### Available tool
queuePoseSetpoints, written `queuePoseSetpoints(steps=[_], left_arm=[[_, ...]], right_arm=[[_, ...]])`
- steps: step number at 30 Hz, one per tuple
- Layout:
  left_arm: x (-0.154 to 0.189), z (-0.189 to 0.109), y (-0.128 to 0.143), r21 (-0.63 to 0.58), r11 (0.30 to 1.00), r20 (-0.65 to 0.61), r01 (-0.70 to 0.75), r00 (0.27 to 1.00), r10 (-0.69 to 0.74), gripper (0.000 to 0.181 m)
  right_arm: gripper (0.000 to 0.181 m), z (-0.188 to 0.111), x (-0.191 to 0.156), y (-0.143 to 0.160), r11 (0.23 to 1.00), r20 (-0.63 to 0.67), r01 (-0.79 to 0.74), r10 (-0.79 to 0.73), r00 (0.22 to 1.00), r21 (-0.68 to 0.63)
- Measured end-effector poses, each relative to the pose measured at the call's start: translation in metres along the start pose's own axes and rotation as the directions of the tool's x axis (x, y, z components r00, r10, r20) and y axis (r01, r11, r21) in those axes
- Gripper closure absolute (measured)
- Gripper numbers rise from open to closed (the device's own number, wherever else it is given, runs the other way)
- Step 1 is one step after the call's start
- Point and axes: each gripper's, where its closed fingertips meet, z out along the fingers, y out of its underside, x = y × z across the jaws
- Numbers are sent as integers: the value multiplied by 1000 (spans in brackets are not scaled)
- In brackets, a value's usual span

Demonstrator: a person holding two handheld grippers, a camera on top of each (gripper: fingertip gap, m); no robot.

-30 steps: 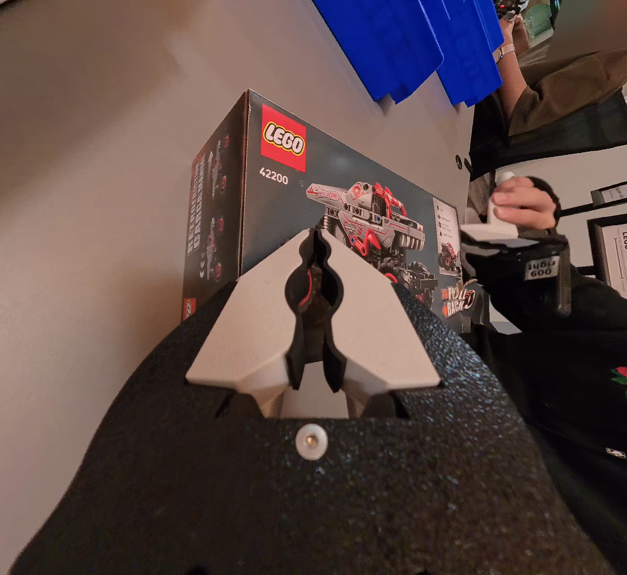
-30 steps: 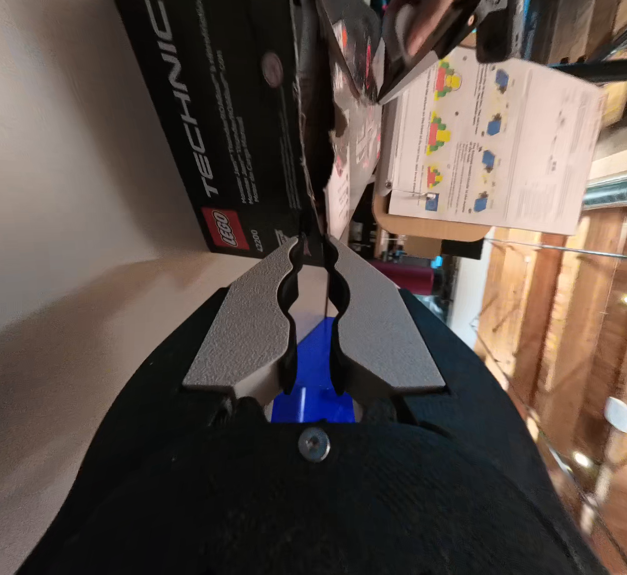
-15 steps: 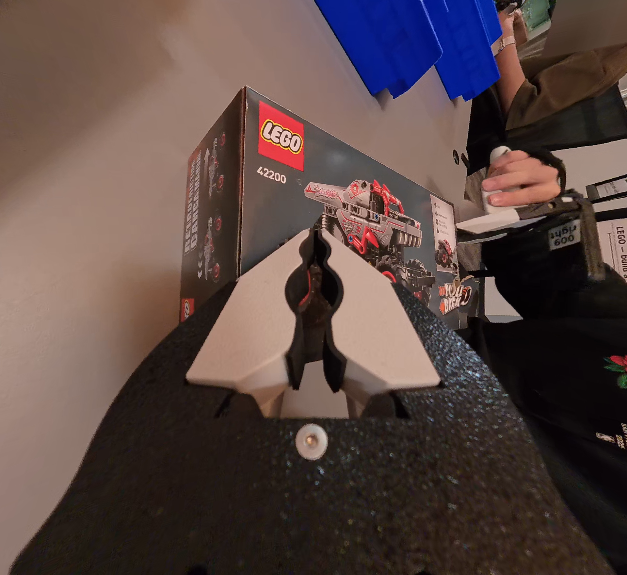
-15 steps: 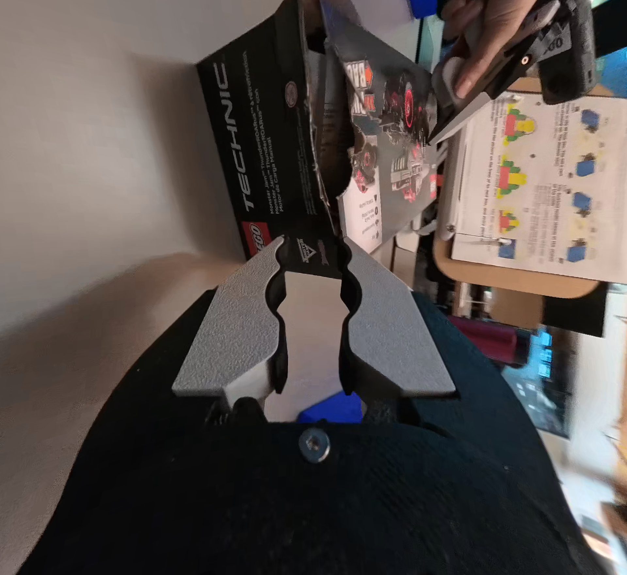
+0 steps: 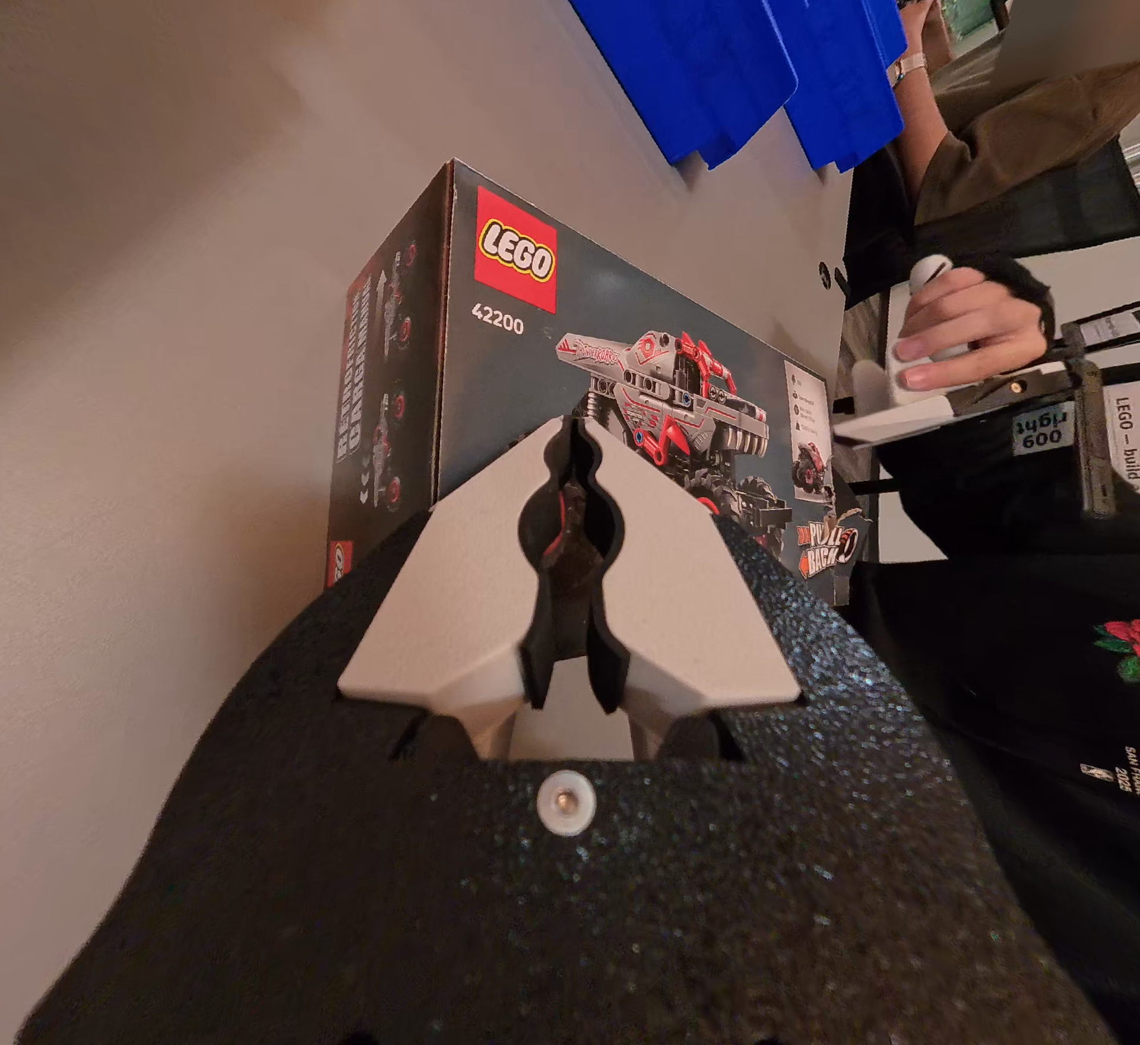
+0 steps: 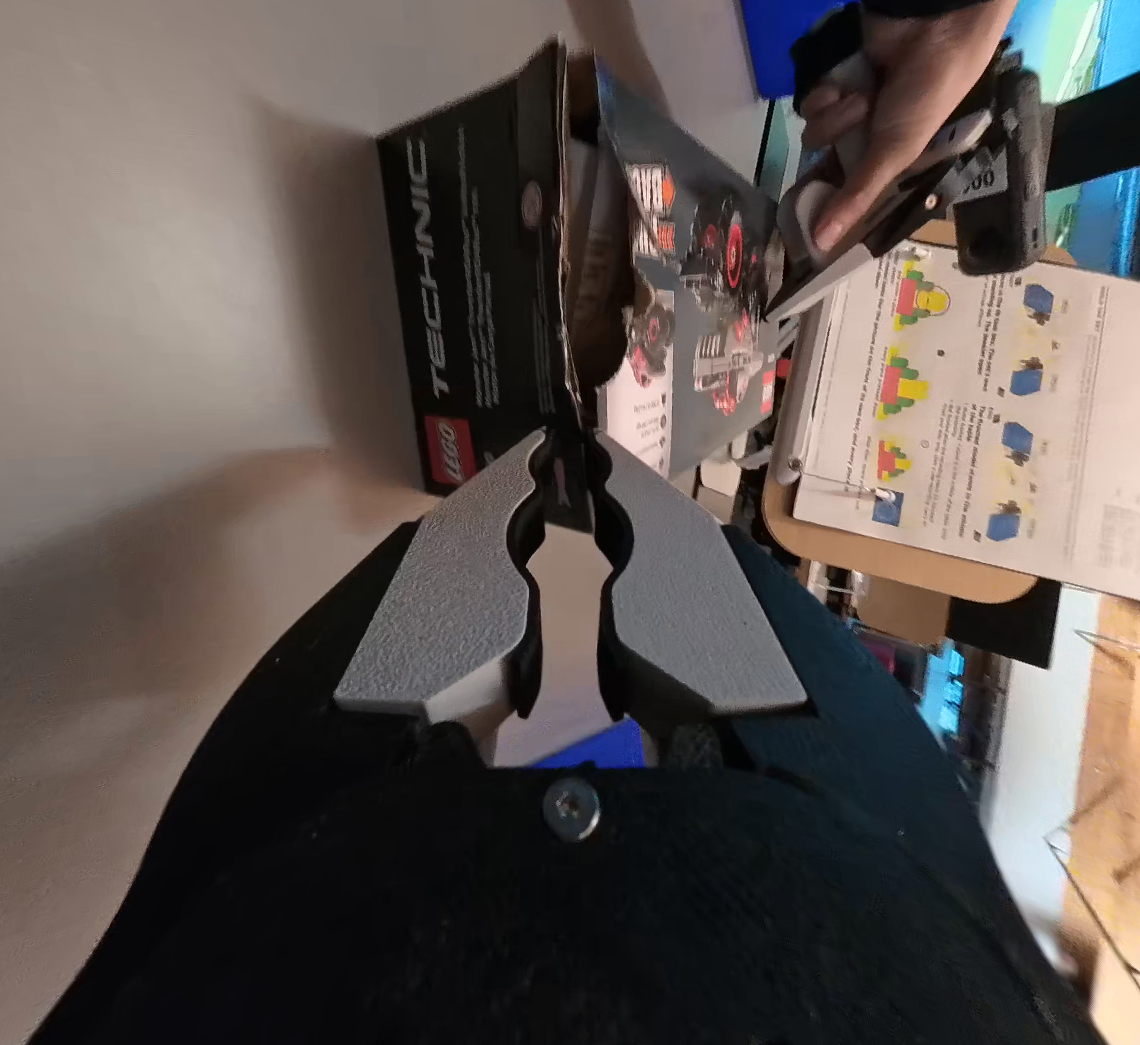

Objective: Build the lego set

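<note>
**Left wrist view.** The left gripper [image 5: 574,429] shows its pale fingers pressed together at the tips, with only a keyhole gap lower down. Through that gap some red and dark print is visible. Its black body hides the near lower corner of the lego box [image 5: 617,337], so whether the tips nip any card cannot be told. The box stands on the beige table [image 5: 185,275]. Its front panel carries a red square brand logo, a white set number and a picture of a grey-and-red monster truck. The small print at the panel's far end is too fine to make out. Blue bins [image 5: 709,28] are cut off by the upper edge. The right hand [image 5: 968,330] appears at the right margin.

**Right wrist view (motion-blurred).** The right gripper [image 6: 570,441] has its jaws drawn nearly together, apparently pinching the torn end flap [image 6: 564,479] of the box. The end is open and ragged, and its interior is dark. A side panel bears large pale lettering and a second red logo. Beyond the box, the left hand [image 6: 876,152] steadies the far end of the front panel. A printed instruction sheet [image 6: 987,398] with brick diagrams lies on a clipboard [image 6: 863,571], its text blurred.
</note>
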Motion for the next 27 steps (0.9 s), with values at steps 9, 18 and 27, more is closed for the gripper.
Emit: queuePoseSetpoints(steps=[9,18,27], left_arm=[[0,0,0,3,1000,-9,4,1000,-4,181],[1,0,0,1,1000,-15,5,1000,-5,181],[1,0,0,0,1000,-16,2,1000,-2,181]], right_arm=[[181,1,0,-15,997,92,6,-13,996,75],[181,6,4,-19,998,24,-30,29,999,46],[181,7,6,-20,998,-40,14,-17,999,-60]])
